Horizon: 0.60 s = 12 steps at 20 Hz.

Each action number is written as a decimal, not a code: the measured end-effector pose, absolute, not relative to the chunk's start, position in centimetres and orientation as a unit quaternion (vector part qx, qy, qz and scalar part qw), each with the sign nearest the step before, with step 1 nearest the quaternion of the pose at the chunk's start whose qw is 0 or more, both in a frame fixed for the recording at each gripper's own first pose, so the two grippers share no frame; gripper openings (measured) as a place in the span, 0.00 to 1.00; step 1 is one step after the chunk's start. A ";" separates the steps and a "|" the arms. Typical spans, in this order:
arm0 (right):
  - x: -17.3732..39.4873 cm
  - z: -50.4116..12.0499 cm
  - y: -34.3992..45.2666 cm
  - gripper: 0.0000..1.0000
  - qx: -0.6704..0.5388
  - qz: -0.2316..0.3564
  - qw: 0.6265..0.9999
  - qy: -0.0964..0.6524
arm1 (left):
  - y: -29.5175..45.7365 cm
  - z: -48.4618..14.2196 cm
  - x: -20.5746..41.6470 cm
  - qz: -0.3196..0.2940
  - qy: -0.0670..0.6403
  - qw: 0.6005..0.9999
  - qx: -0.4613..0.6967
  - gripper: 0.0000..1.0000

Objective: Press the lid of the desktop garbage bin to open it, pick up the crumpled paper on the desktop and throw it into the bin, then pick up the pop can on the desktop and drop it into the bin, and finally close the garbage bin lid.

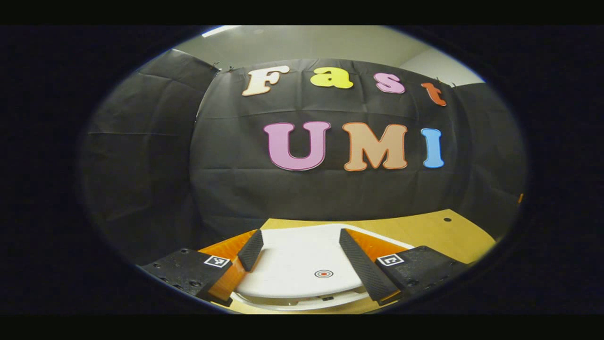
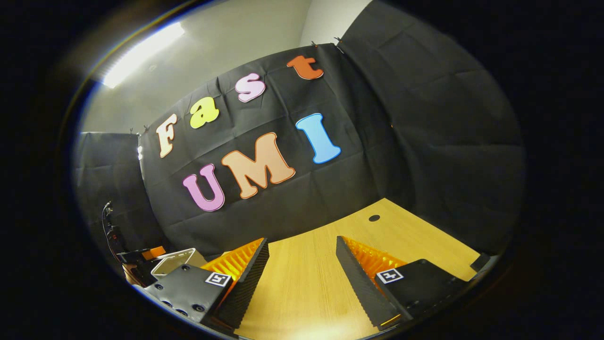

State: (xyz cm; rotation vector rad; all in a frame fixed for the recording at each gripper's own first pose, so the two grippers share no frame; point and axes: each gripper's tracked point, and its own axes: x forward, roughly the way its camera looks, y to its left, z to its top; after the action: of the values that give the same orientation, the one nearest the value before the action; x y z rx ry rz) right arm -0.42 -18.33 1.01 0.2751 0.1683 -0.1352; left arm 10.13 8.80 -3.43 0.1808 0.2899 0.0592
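In the left gripper view the white bin lid (image 1: 292, 264) lies flat just beyond and below my left gripper (image 1: 300, 252). A small red ring mark (image 1: 323, 273) sits on the lid near the right finger. The left gripper is open, its fingers spread over the lid with nothing between them. In the right gripper view my right gripper (image 2: 302, 264) is open above bare wooden table (image 2: 311, 283). Far to its left a white-rimmed bin (image 2: 177, 262) shows, with part of the other gripper (image 2: 141, 257) beside it. I cannot tell whether the left fingers touch the lid.
The wooden table (image 1: 424, 231) runs back to the black cloth wall (image 1: 330, 189). A dark round hole (image 2: 374, 218) sits in the tabletop near the back right. Cables (image 2: 109, 222) hang at the far left of the right gripper view.
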 end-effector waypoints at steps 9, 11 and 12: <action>-0.7 -1.1 -18.6 0.96 0.139 -0.074 0.981 0.109 | 9.6 -7.2 9.4 0.079 0.109 0.986 0.102 0.94; -0.9 -1.7 -18.8 0.96 0.144 -0.077 0.980 0.114 | 9.3 -7.2 9.2 0.082 0.107 0.987 0.087 0.94; -1.0 -2.0 -18.9 0.96 0.145 -0.079 0.979 0.115 | 9.3 -7.0 9.1 0.081 0.103 0.987 0.092 0.95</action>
State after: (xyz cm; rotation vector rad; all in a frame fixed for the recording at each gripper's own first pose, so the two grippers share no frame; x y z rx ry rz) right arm -1.04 -18.88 -1.98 0.2930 0.2324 -0.1598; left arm 9.07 9.33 -6.96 0.1854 0.2075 0.1619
